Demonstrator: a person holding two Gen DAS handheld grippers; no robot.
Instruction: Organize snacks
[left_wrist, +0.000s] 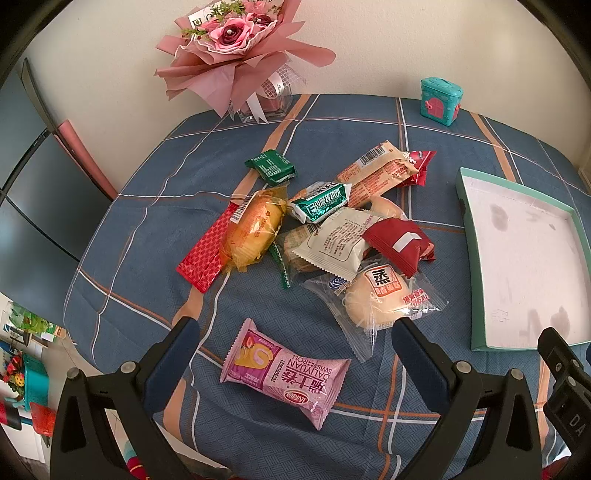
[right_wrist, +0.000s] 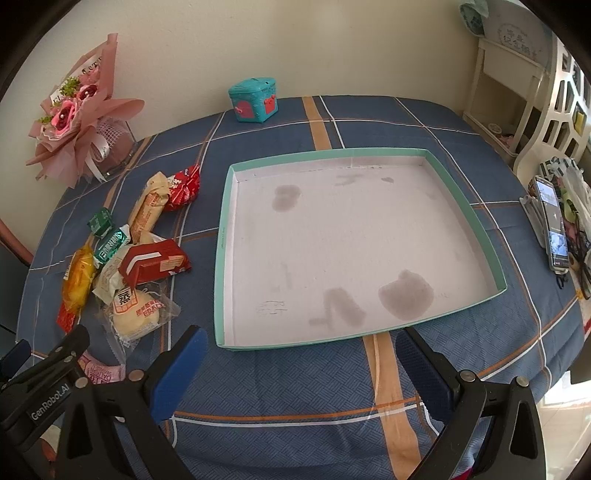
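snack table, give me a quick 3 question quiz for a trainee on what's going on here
1. True or false: the teal tray already holds some snacks.
2. Which snack lies nearest the left gripper? A) pink swiss roll packet B) small green packet C) long red packet
3. Fill in: the right gripper hovers with its jaws ____ at the near edge of the tray.

Key: 1 false, the tray holds no snacks. 2 A, it lies between the open fingers. 3 open.
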